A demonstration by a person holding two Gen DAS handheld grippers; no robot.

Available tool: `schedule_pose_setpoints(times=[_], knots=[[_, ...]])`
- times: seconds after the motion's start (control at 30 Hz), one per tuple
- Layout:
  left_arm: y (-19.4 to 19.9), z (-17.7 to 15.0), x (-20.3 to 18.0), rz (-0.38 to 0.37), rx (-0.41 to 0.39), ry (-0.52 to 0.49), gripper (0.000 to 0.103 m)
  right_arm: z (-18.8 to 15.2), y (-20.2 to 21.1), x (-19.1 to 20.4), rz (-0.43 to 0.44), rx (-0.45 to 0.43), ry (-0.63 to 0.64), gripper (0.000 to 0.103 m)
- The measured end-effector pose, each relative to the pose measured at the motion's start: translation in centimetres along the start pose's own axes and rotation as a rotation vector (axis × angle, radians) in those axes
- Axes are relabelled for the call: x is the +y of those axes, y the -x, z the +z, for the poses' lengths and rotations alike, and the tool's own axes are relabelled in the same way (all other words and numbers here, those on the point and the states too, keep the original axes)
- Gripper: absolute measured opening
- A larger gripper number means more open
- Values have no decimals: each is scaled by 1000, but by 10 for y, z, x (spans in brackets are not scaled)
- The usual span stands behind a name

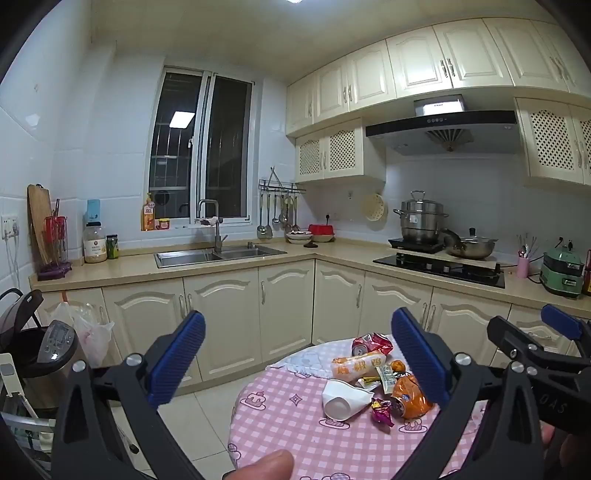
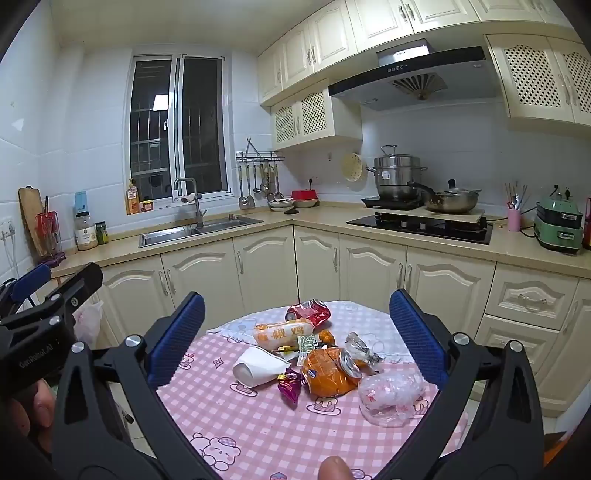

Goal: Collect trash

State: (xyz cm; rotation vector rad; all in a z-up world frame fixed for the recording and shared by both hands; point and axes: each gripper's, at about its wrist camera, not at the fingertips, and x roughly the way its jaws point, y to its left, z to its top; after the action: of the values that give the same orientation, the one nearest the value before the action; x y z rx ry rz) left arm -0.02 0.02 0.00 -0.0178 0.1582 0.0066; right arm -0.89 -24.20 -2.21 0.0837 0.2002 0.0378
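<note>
Both tools, left tool (image 1: 299, 360) and right tool (image 2: 297, 338), hang wide open and empty. The trash pile lies ahead around the white cup (image 2: 258, 367) on the tabletop (image 2: 258, 424); the right tool looks nearer.

Cool white light from a ceiling panel (image 1: 295, 1) fills the kitchen evenly; its reflection shows in the dark window (image 1: 201, 147). Glare sits on the left wall tiles (image 1: 33, 120). Strong fisheye bending curves the cabinets (image 2: 406, 14), and black vignetting cuts the corners. Near fingertips blur; far counters stay sharp.
</note>
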Motion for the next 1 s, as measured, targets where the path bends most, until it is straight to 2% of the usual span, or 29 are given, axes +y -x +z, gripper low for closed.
schedule_pose_setpoints(times=[0.27,0.4,1.0], knots=[[0,0,-2,3,0,-15,99,1,-2,-3,1,16,-6,98],[0,0,-2,8,-3,-18,99,13,-3,-8,-3,19,-7,98],[-7,1,4,-15,9,-4,99,5,-6,-4,-7,32,14,98]])
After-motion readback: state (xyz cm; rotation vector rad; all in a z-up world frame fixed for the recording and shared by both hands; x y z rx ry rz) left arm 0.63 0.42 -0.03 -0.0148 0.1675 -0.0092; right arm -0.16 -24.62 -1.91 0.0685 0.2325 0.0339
